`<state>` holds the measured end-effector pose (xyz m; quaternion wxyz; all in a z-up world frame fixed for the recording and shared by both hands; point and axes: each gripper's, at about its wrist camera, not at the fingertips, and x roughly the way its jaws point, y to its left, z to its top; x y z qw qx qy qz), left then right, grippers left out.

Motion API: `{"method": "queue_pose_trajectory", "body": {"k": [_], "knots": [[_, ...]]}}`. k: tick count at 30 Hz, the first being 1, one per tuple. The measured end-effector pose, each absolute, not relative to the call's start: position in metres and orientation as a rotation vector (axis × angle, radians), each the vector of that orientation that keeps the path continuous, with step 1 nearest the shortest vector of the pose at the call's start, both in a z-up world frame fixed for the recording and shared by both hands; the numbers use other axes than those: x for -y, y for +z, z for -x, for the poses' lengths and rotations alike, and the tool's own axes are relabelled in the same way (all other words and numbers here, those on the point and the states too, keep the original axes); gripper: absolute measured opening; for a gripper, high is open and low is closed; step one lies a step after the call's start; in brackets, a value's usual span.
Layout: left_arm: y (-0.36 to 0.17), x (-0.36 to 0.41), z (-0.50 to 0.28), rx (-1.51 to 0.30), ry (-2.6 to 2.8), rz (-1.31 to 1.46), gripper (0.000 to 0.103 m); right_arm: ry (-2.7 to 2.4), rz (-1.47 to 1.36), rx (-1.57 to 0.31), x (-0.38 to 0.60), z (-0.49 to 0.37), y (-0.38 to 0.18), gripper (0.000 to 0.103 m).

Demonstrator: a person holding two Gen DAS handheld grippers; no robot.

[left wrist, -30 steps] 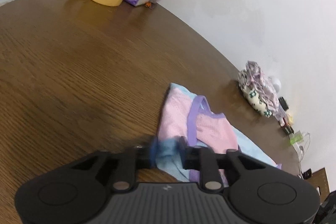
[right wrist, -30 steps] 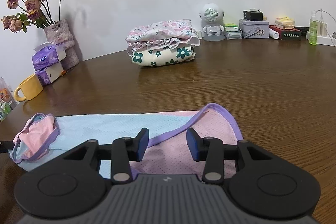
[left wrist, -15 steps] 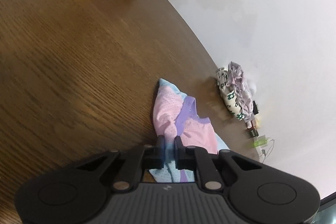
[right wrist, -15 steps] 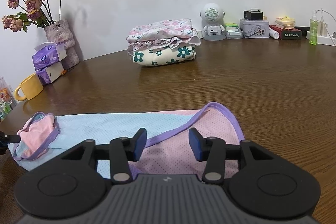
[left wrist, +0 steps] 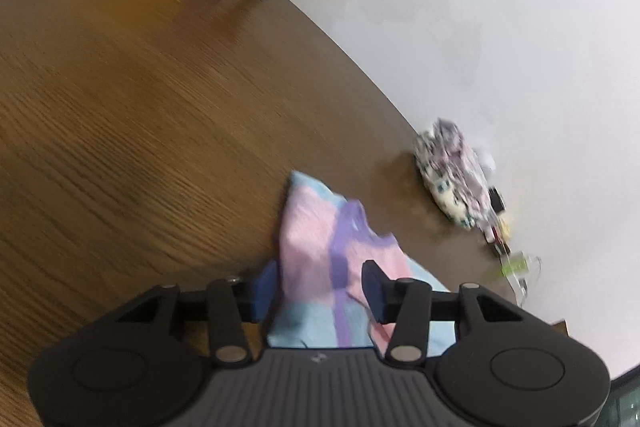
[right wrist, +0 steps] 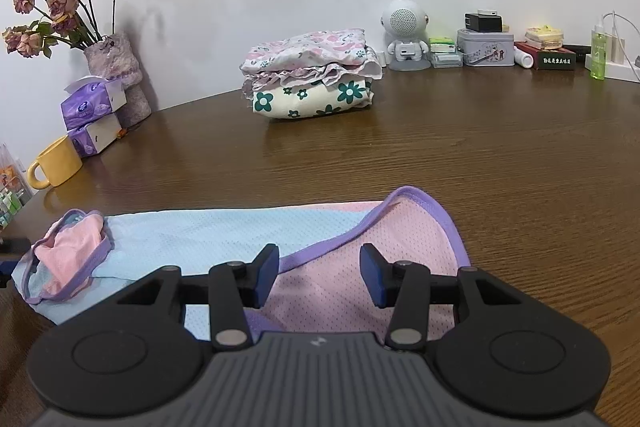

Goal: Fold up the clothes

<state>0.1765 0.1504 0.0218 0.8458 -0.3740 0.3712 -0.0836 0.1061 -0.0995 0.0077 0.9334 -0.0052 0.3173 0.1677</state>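
One garment (right wrist: pixel 224 239) to fold: a thin mesh vest in pale blue and pink with purple binding, lying flat along the near edge of the wooden table (right wrist: pixel 480 163), well apart from the folded pile (right wrist: pixel 310 79) by the wall. Looks very light and limp, no stiffness; will drape, bunch and drag rather than hold a crease, and the open weave could snag on a pad edge. Left gripper (left wrist: pixel 320 285) over the bunched armhole end, jaws just sprung apart, cloth between the pads but not pinched. Right gripper (right wrist: pixel 319 277) hovers over the pink end, jaws apart, nothing held. Best hold, I judge, is the purple binding (right wrist: pixel 332 245) or a corner, where layers double up and give the pads something firm; pinching single mesh mid-panel would likely only lift a tent.
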Motion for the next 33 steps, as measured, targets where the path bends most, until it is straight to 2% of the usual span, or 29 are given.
{"method": "queue_pose_trajectory", "body": {"k": [4, 5, 6, 7, 9, 18, 28, 33], "knots": [[0.021, -0.156, -0.188, -0.809, -0.224, 0.791, 0.042, 0.343, 0.011, -0.649, 0.099, -0.106, 0.008, 0.045], [0.019, -0.155, -0.190, -0.825, -0.233, 0.799, 0.033, 0.344, 0.011, -0.649, 0.099, -0.106, 0.008, 0.045], [0.016, -0.154, -0.193, -0.846, -0.234, 0.806, 0.017, 0.344, 0.011, -0.649, 0.099, -0.106, 0.008, 0.045], [0.013, -0.153, -0.194, -0.863, -0.233, 0.813, 0.011, 0.344, 0.011, -0.649, 0.099, -0.106, 0.008, 0.045], [0.007, -0.152, -0.194, -0.859, -0.230, 0.827, 0.006, 0.344, 0.011, -0.649, 0.099, -0.106, 0.008, 0.045], [0.042, -0.117, -0.184, -0.789, -0.196, 0.528, 0.003, 0.345, 0.011, -0.649, 0.098, -0.106, 0.008, 0.045], [0.102, -0.012, -0.172, -0.676, -0.187, -0.145, 0.003, 0.346, 0.010, -0.649, 0.097, -0.105, 0.008, 0.045], [0.113, 0.046, -0.166, -0.627, -0.242, -0.374, 0.003, 0.346, 0.010, -0.649, 0.097, -0.105, 0.008, 0.045]]}}
